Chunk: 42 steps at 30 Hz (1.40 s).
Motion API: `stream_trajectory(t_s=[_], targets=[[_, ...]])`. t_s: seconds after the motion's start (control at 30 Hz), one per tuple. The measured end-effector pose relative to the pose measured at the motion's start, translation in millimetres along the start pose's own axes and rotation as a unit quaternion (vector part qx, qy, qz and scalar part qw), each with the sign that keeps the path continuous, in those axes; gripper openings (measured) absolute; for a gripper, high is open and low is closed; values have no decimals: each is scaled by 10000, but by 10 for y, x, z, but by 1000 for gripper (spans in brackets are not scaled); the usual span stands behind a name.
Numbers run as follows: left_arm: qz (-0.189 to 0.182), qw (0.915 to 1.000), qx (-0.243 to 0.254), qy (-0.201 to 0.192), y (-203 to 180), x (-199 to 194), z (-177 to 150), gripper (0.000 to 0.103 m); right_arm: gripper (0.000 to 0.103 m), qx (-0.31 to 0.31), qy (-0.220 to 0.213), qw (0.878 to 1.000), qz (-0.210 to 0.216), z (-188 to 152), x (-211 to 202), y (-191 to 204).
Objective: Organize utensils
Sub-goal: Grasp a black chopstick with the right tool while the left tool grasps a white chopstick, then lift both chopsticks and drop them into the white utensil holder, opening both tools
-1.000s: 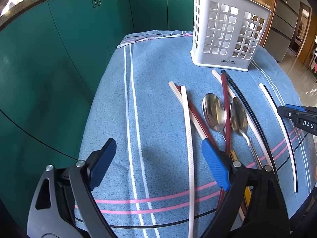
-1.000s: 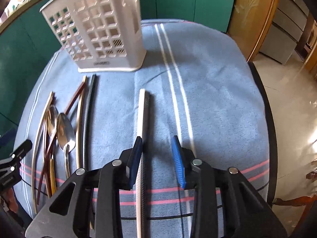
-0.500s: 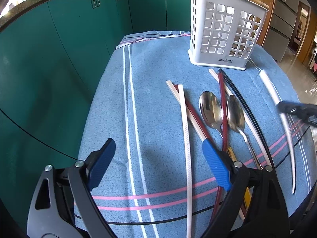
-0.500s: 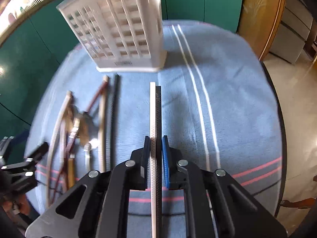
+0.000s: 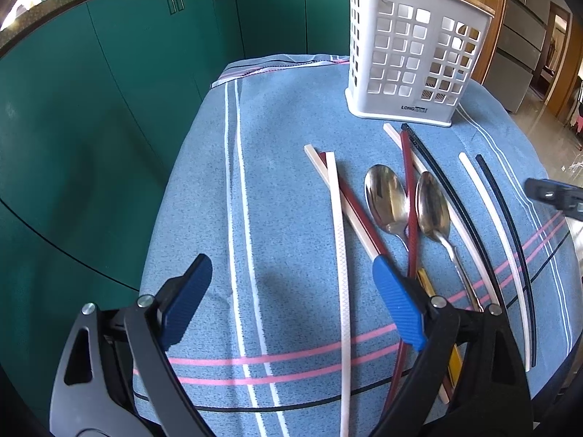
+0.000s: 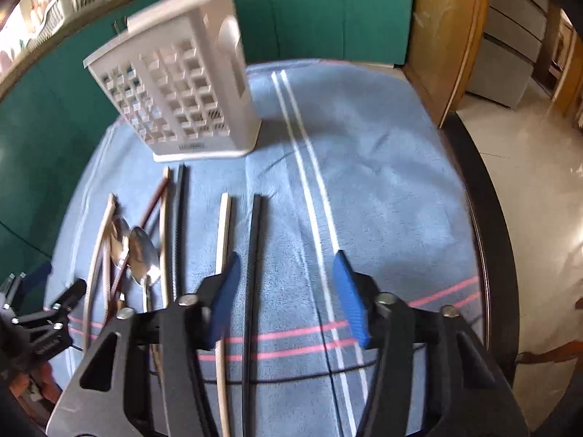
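A white slotted utensil holder [image 5: 411, 58] stands at the far side of the blue cloth; it also shows in the right wrist view [image 6: 182, 91]. Before it lie two steel spoons [image 5: 386, 196] among several chopsticks, white [image 5: 340, 255], dark red [image 5: 410, 189] and black [image 5: 448, 178]. A white chopstick [image 6: 222, 247] and a black chopstick [image 6: 253, 255] lie side by side, apart from the rest. My right gripper [image 6: 286, 291] is open above the black one. My left gripper [image 5: 291, 298] is open and empty, over the white chopstick's near end.
The table is covered by a blue striped cloth [image 5: 277, 182]. Green cabinets [image 5: 109, 91] stand behind and to the left. The table's dark right edge [image 6: 488, 218] drops to a tiled floor. The right gripper's tip shows in the left wrist view [image 5: 554, 196].
My right gripper closed on the white and black chopstick pair, then opened wide; the two chopsticks now lie slightly apart on the cloth. The left gripper has barely moved.
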<state>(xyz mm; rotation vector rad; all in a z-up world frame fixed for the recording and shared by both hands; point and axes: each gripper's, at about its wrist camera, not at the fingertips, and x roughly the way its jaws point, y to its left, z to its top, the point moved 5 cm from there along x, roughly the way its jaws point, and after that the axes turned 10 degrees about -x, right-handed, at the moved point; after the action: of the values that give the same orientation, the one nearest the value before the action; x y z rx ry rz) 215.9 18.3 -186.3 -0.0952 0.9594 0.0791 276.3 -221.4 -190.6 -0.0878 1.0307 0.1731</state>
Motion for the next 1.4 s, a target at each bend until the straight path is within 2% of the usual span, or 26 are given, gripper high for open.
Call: stream_trajectory(t_s=[0.07,0.17,0.27,0.43,0.47,0.53,0.57,0.6,0.83,0.93,0.97,1.0,1.1,1.23,1.4], targets=[[-5,10000,33,3,-15,5,0,89,31,-104,92,9999,31,45,160,84],[8,10000,44,22,3,35,28,89,23,-282,241,9993,69,132,325,192],[-52,10000,12,56,38,75,95,89,17,-505,325,9980,-178,249,448,242],[-248,9987,185,416,-17,248,239,88,14,-554,470,9973,-96,339,476,232],[-322,9976,337,509,-71,290,260,85,14,-566,478,9972,-78,339,477,224],[-337,9963,505,606,-134,363,293,73,14,-611,480,9969,-80,344,486,205],[-321,9955,573,688,-155,419,325,62,14,-642,484,9967,-79,348,496,194],[-408,9947,583,745,-168,456,354,59,14,-649,493,9966,-70,364,516,182],[-997,9832,730,1342,-220,676,572,51,14,-742,572,9956,38,371,537,162],[-1170,9799,671,1473,-230,751,675,34,13,-778,593,9952,51,438,575,149],[-1340,9766,610,1568,-251,774,703,23,10,-776,603,9951,54,466,581,138],[-1431,9747,571,1620,-263,791,721,18,10,-769,612,9951,77,491,591,151],[-1466,9749,530,1592,-285,831,761,14,8,-725,627,9949,313,563,613,170],[-1461,9772,392,1488,-252,778,782,8,7,-693,511,9955,391,590,535,162],[-1395,9840,386,1036,-226,447,843,6,7,-660,175,9968,409,685,229,166]])
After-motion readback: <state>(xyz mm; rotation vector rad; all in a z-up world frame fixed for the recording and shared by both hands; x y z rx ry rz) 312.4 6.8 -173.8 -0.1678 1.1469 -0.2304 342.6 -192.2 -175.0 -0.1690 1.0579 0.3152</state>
